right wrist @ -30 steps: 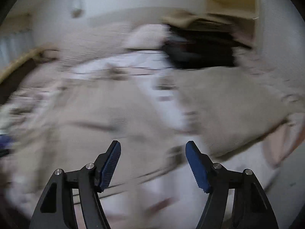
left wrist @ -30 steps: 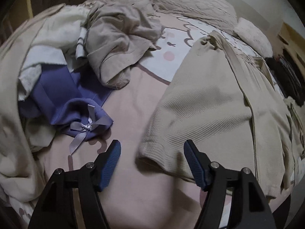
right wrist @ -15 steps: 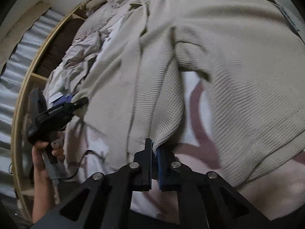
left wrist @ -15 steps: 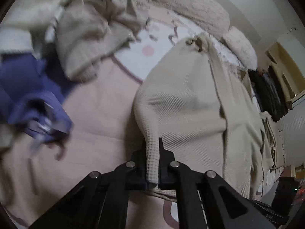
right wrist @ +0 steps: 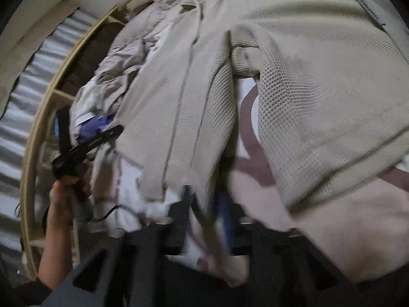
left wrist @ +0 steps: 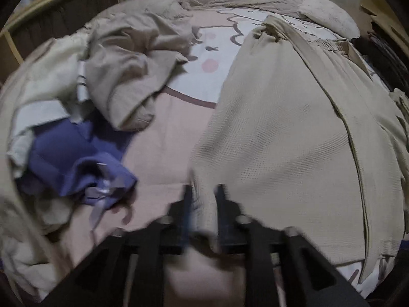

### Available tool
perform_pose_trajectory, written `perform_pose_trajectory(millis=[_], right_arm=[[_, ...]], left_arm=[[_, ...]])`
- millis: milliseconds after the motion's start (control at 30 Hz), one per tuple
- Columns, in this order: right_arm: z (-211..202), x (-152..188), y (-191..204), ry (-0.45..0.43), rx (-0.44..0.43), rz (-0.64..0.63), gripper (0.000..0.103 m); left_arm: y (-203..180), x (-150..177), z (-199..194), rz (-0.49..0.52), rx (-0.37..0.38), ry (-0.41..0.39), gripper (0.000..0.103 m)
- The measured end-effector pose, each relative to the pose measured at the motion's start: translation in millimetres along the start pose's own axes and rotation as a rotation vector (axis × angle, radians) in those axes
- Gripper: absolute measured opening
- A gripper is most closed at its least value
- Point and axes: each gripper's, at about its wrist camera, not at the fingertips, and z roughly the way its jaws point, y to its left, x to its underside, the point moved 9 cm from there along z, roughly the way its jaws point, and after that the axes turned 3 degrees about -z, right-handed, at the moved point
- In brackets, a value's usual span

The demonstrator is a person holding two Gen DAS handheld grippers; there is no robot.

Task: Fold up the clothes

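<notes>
The beige waffle-knit garment (left wrist: 286, 133) lies spread on the bed (left wrist: 163, 158), and everything else sits around it. At its near hem the left gripper (left wrist: 203, 199) has a fold of the fabric between its jaws; they have just been opening and now stand apart with the cloth loose in the gap — the frame is blurred there. In the right wrist view the right gripper (right wrist: 207, 199) sits at another edge of the same garment (right wrist: 319, 81); its jaws too have just been opening, with a strip of fabric between them, not clamped. To the garment's left lie a purple piece with a ribbon bow (left wrist: 79, 163), a crumpled tan garment (left wrist: 133, 66) and cream clothes (left wrist: 43, 76). Beyond it — pillows (left wrist: 329, 15).
</notes>
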Motion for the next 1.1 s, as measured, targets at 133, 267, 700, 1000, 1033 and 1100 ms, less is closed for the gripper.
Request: perform_pose_trajectory(millis=[133,267,700,1000,1033,1100], right_arm=[[-76.0,-21.4,-19.7,-0.166,0.084,-0.043,0.066],[-164.5,-52.4,-95.9,-0.386,0.319,0.071,0.064],[-160.6,-83.3,-229.0,-0.416,0.064,0.573,0.046],[-181.0,-111.8,-236.4,-0.571,0.14,0.553,0.009],[-186.3,-113.7,-231.4,-0.577,0.189,0.499,0.008],[-199.8,-114.2,-221.7,-0.592,0.298,0.392,0.008]], left_arm=[[2.6,-6.4,-42.1,0.008,-0.013,-0.115,0.053],[-38.9,-8.9,-89.3,0.028,0.162,-0.211,0.053],[-290.3,57.7,-119.5,0.331,0.686,-0.12,0.053],[-326.3,86.8,-69.5,0.439,0.58,0.004,0.041],[-325.3,86.3,-70.7,0.436,0.591,0.009,0.039],[-323.2,87.5,-71.7,0.431,0.61,0.02,0.037]])
